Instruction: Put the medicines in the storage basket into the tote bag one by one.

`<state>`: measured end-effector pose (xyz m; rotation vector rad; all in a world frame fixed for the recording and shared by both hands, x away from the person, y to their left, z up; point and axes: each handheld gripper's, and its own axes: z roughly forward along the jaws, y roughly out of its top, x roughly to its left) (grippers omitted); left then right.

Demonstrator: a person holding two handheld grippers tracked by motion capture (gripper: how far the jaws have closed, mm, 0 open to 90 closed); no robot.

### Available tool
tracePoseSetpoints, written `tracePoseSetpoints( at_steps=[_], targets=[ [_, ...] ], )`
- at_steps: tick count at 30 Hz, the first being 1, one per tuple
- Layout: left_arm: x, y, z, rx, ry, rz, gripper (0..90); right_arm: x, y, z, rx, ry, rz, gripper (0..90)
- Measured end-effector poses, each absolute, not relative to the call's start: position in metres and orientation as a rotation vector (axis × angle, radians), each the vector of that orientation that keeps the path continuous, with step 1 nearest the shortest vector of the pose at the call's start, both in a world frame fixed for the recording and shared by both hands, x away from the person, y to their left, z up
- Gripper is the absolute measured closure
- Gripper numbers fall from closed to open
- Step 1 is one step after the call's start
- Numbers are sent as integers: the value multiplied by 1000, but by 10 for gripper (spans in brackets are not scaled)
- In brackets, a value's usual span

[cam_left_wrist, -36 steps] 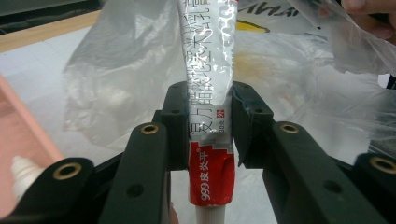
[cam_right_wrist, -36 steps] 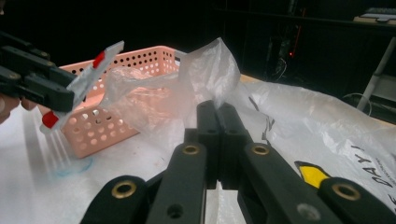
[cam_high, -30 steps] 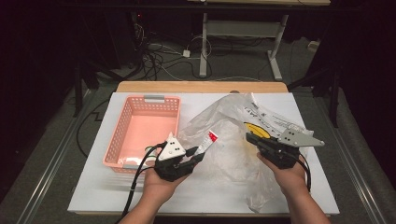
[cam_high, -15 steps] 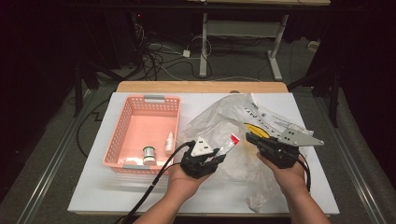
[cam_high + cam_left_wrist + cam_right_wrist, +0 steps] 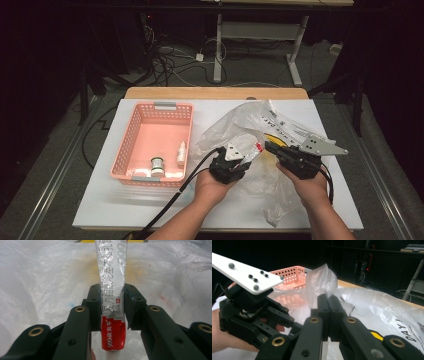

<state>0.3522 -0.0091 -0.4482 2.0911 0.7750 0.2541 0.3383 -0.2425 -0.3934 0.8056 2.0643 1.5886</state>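
Left gripper view: your left hand-held gripper (image 5: pixel 111 306) clamps the ointment tube (image 5: pixel 113 297); your right hand-held gripper (image 5: pixel 328 305), jaws fully closed, pinches the plastic bag (image 5: pixel 322 277).

1. A lab or test room set up for recording is suggested, not a home.
2. A white table top (image 5: pixel 125 210) is laid on a wooden bench, whose edge (image 5: pixel 215 93) is seen at the far side.
3. Black drapes (image 5: pixel 45 60) are hung around the table, and the surroundings are kept dark.
4. Loose cables (image 5: pixel 170 62) are strewn over the grey floor behind.
5. A metal desk frame (image 5: pixel 218 45) is seen at the back.
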Motion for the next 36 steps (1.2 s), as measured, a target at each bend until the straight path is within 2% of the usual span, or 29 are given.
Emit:
tracePoseSetpoints(
  at_steps=[7,16,29,36],
  targets=[
    [361,-26,-457,2105,761,283,679,344,-241,-393,817,2049,1597,900],
    [382,-48,-468,2141,822,348,678,344,-243,-391,824,2032,1615,900],
    [394,-60,-478,2119,876,321,672,344,-248,-390,831,2030,1614,900],
    [387,-57,-474,2124,839,306,572,343,-248,-390,833,2030,1607,900]
  ],
)
